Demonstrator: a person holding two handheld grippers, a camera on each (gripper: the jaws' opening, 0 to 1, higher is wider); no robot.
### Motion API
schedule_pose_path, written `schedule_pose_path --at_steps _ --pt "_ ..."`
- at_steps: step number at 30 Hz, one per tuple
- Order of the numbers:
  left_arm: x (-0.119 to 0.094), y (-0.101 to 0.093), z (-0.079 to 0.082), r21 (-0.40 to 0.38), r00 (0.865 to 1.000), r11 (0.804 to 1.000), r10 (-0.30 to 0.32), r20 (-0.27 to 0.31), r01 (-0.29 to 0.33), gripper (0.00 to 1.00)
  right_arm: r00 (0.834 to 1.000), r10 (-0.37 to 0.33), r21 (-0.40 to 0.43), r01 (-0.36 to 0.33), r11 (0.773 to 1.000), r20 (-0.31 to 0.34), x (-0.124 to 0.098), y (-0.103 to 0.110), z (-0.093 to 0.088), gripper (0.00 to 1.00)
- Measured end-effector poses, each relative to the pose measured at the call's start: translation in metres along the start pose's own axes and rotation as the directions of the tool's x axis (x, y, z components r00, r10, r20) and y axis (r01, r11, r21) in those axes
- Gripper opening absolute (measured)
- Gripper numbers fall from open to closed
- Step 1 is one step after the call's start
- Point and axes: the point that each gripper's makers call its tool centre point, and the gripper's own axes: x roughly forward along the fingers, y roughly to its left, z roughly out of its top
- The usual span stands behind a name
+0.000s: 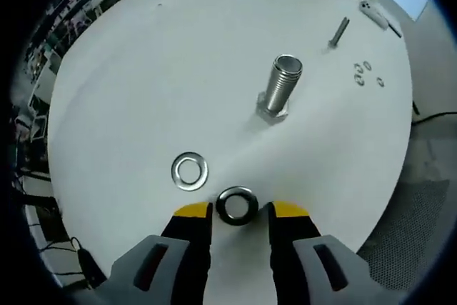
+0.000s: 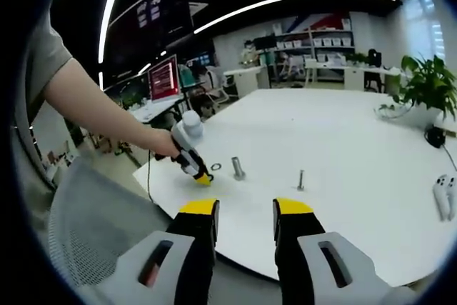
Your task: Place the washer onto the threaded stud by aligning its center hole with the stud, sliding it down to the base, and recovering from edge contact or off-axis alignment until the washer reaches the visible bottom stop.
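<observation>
Left gripper view: a round white table [image 1: 128, 91] seen from above. The left gripper [image 1: 240, 211] reaches in from the bottom edge, its yellow-tipped jaws spread wide w/ a dark thick ring [image 1: 237, 205], prob. a nut, lying on the table between the tips. Neither tip clearly touches it, so nothing looks gripped; the jaws seem set to close on it.

Just left of that ring lies the washer [image 1: 190, 171], flat, shiny, w/ its center hole facing up, not yet picked up. Farther on stands the threaded stud [image 1: 280, 85], upright on its hex base, well apart from the washer. The thread is bare top to bottom, so the base stop is visible and free. Beyond it lie a thinner bolt [image 1: 338, 32] and a few small washers [image 1: 365, 73] near the far edge, likely spares.

Right gripper view: the same table from farther off, in an open office. The right gripper [image 2: 245, 208] hangs off the near table edge, jaws parted, holding nothing, prob. kept back to leave room. A person's bare arm [image 2: 100, 108] reaches in from the left, holding the left gripper low over the table beside the stud.
</observation>
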Motion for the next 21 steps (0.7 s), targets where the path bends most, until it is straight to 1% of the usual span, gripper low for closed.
schedule_pose_path --at_steps 3,6,9,11,13,15,21 --pt "0.001 0.002 0.0 -0.009 1.0 1.0 0.004 -0.017 -0.004 0.25 1.0 0.0 0.0 0.0 1.0 0.0 0.0 0.0 0.0 0.33" --pt "0.0 -0.001 -0.001 -0.014 1.0 1.0 0.006 -0.029 -0.006 0.21 1.0 0.001 -0.002 -0.001 1.0 -0.002 0.0 0.0 0.0 0.32" --pt "0.0 -0.001 -0.001 -0.007 0.999 1.0 0.013 -0.037 -0.013 0.21 1.0 0.001 -0.003 -0.001 1.0 -0.003 0.0 0.0 -0.001 0.32" --pt "0.0 -0.005 -0.003 0.025 0.998 1.0 0.001 -0.056 0.001 0.21 1.0 0.001 -0.002 -0.001 1.0 -0.003 0.0 0.0 -0.001 0.32" --pt "-0.001 -0.009 -0.007 0.076 0.995 0.997 -0.012 -0.095 0.02 0.21 1.0 -0.001 -0.005 0.001 1.0 -0.009 0.001 0.0 -0.001 0.32" --pt "-0.001 -0.013 -0.009 0.104 0.992 0.994 -0.013 -0.122 0.026 0.21 1.0 0.0 -0.006 -0.001 1.0 -0.008 0.001 0.0 -0.001 0.32" --pt "0.0 -0.012 -0.009 0.127 0.991 0.992 -0.006 -0.134 0.023 0.22 1.0 -0.001 -0.004 0.001 1.0 -0.007 0.001 0.0 -0.001 0.32"
